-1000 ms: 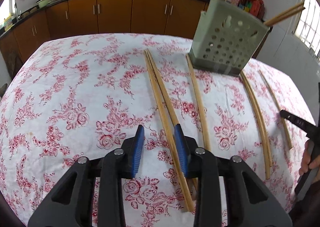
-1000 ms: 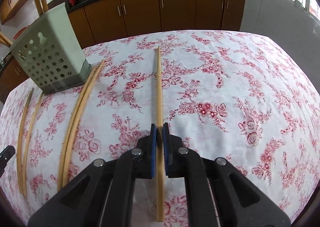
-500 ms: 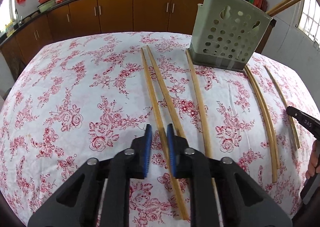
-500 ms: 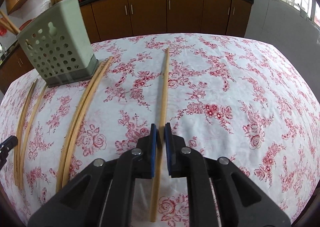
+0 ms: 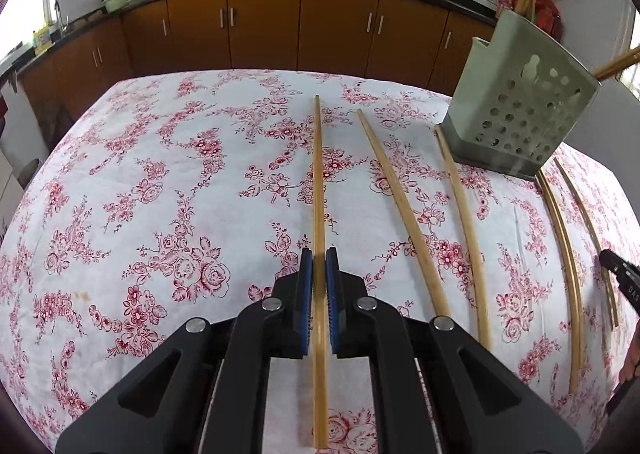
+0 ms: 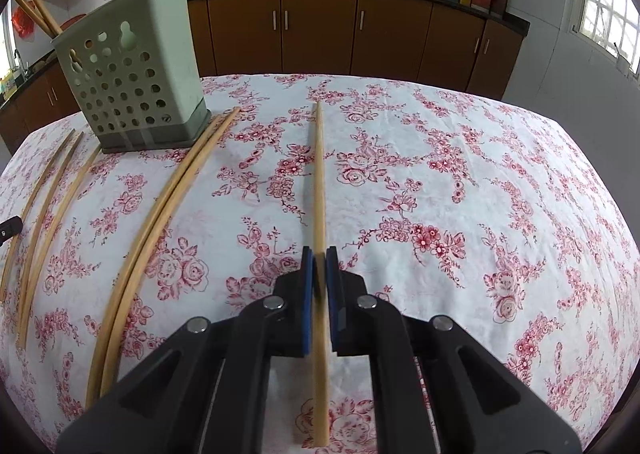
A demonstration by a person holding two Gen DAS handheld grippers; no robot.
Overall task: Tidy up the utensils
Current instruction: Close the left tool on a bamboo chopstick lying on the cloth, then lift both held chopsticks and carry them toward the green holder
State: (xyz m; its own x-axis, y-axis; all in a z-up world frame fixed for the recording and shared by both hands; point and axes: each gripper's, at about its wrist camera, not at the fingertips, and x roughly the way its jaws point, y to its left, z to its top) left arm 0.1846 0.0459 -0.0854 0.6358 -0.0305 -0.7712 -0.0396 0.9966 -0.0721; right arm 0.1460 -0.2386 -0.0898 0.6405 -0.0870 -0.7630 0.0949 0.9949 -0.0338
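Observation:
A pale green perforated utensil holder (image 5: 516, 110) stands on the floral tablecloth with a few chopsticks upright in it; it also shows in the right wrist view (image 6: 132, 82). My left gripper (image 5: 319, 258) is shut on a wooden chopstick (image 5: 318, 182) that runs straight ahead between its blue pads. My right gripper (image 6: 319, 256) is shut on another wooden chopstick (image 6: 319, 174), which looks raised off the cloth. Several loose chopsticks (image 5: 404, 210) lie on the cloth between the two grippers; they show left of my right gripper (image 6: 160, 206).
The table is covered by a white cloth with red flowers (image 5: 168, 190). Brown kitchen cabinets (image 5: 264, 26) and a counter with woks run behind the table. The right gripper's tip (image 5: 620, 274) shows at the left view's right edge.
My left gripper moved onto a chopstick and closed on it, and that chopstick now points away from its neighbour. My right gripper stayed shut on its chopstick and shifted it slightly.

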